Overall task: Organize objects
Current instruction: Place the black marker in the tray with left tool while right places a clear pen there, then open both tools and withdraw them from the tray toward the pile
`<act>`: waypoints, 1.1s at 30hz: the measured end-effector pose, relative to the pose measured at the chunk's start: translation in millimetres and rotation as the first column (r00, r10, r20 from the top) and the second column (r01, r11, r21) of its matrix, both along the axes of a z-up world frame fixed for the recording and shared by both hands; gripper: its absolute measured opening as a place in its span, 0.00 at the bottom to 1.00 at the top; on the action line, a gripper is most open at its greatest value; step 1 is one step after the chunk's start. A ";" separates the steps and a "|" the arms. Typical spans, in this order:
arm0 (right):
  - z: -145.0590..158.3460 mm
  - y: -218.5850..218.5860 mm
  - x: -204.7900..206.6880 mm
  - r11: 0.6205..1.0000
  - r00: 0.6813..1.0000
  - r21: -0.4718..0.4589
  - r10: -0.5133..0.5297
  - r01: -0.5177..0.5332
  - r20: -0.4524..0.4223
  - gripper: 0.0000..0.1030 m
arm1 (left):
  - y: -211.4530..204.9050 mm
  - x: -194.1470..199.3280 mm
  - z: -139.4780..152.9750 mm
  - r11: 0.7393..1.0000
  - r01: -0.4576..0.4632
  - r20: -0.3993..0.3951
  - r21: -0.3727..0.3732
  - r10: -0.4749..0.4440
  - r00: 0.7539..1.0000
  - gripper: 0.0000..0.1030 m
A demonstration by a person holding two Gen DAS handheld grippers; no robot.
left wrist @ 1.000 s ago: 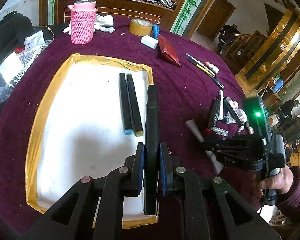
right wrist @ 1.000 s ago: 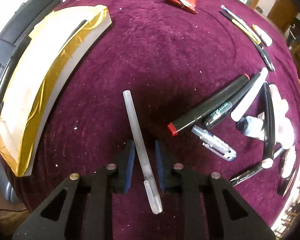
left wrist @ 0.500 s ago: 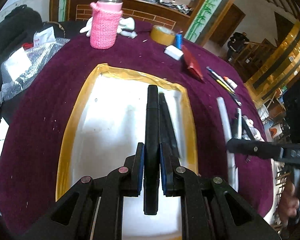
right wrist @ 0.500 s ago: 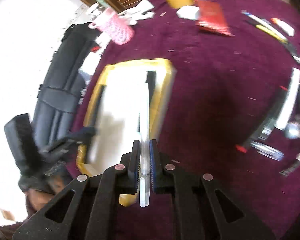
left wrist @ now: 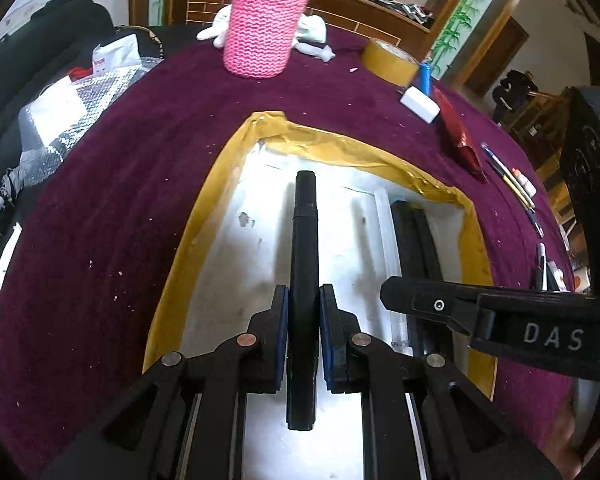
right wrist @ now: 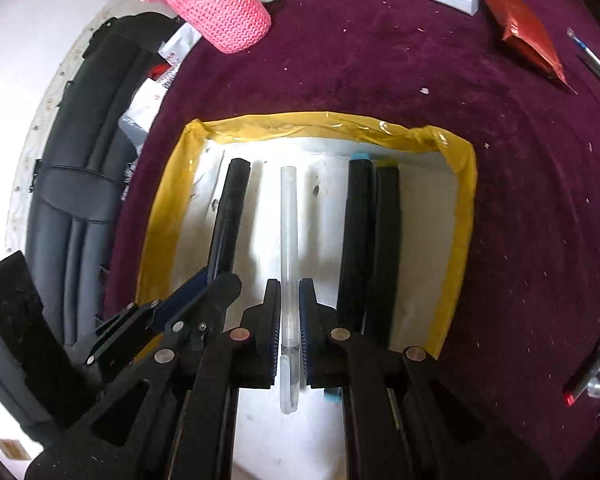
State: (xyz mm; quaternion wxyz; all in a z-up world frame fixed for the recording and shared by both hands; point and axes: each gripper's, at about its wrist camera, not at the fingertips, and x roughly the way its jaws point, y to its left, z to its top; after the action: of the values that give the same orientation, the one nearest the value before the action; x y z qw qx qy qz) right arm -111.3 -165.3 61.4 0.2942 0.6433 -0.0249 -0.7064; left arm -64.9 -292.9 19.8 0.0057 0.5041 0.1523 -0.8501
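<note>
A white tray rimmed with yellow tape lies on the purple cloth. My left gripper is shut on a black marker that points along the tray's floor, just above it. My right gripper is shut on a clear plastic pen, held parallel to that marker over the tray's middle. Two black markers lie side by side in the tray to the right of the pen. The left gripper with its black marker shows in the right wrist view; the right gripper crosses the left wrist view.
A pink knitted holder, a tape roll, a white eraser and a red packet sit beyond the tray. Several pens lie on the cloth to the right. Bubble wrap and a black chair are at the left.
My right gripper swung with the clear pen from the purple cloth to over the tray. My left gripper carried the black marker farther over the tray and lower.
</note>
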 end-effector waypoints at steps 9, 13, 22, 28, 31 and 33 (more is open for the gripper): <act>2.9 8.1 -8.5 0.998 0.999 0.059 -0.007 0.010 -0.053 0.07 | 8.1 1.8 14.3 0.998 0.012 -0.038 -0.060 -0.014 0.999 0.48; 8.6 13.6 -9.6 0.998 0.997 0.058 -0.022 0.026 -0.069 0.08 | 15.1 3.6 26.4 0.994 0.017 -0.067 -0.107 -0.024 0.997 0.48; 31.5 33.6 -2.8 0.996 0.989 0.045 -0.073 0.080 -0.129 0.08 | 28.6 10.3 51.1 0.990 0.034 -0.108 -0.137 -0.049 0.993 0.49; 37.2 54.7 8.7 0.993 0.984 0.044 -0.105 0.112 -0.141 0.09 | 46.2 15.0 64.1 0.986 0.056 -0.123 -0.159 -0.076 0.989 0.49; 39.9 67.8 15.6 0.990 0.981 0.039 -0.125 0.132 -0.145 0.10 | 54.4 20.8 72.6 0.985 0.062 -0.135 -0.159 -0.084 0.987 0.49; 42.2 76.5 19.9 0.989 0.979 0.034 -0.135 0.142 -0.150 0.10 | 59.9 24.7 79.2 0.985 0.065 -0.141 -0.162 -0.088 0.986 0.49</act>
State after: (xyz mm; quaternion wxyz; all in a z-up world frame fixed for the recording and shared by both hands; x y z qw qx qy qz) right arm -91.4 -88.7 103.7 0.2308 0.5924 -0.0322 -0.7712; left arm -40.2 -233.0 99.1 0.0014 0.4434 0.0656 -0.8939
